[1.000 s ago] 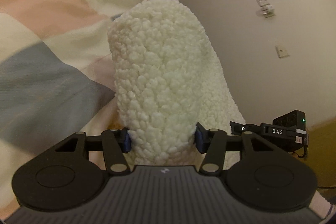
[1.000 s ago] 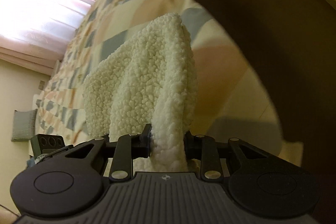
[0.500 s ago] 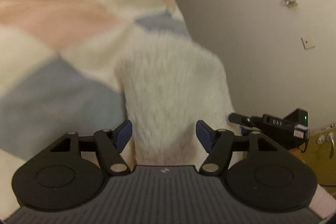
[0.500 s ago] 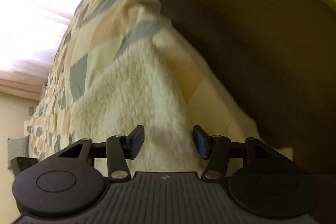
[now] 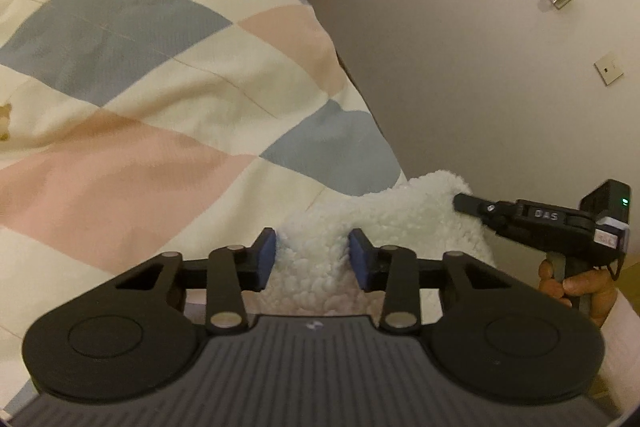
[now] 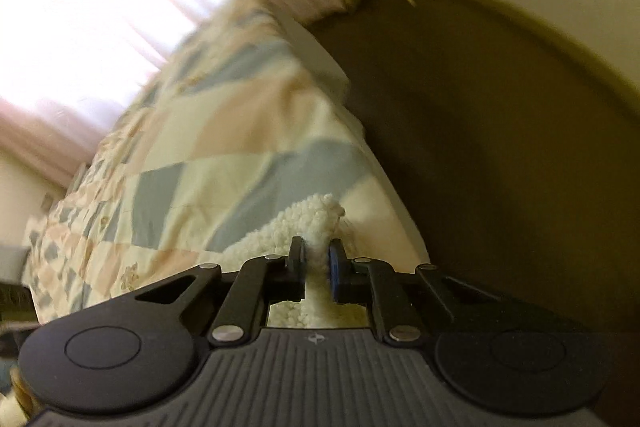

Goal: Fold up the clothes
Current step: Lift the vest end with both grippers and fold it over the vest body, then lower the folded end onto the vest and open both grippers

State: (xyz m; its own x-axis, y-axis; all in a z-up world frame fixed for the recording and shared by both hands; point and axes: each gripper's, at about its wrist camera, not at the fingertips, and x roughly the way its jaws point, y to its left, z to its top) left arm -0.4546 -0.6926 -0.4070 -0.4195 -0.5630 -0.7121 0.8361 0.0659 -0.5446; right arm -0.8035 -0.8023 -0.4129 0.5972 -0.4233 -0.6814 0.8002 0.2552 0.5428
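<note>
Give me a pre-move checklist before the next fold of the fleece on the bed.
1. Right gripper shut on the fleece: ok, a ridge of it is pinched between the fingers.
2. Left gripper gripping: not ok, the fingers stand apart with fleece between them.
3. Fleece lying on the quilt: ok, near the bed's edge.
4. Fleece spread flat: cannot tell, most of it is hidden behind the grippers.
5. Quilt beyond the fleece free for the fold: ok in the left view.
</note>
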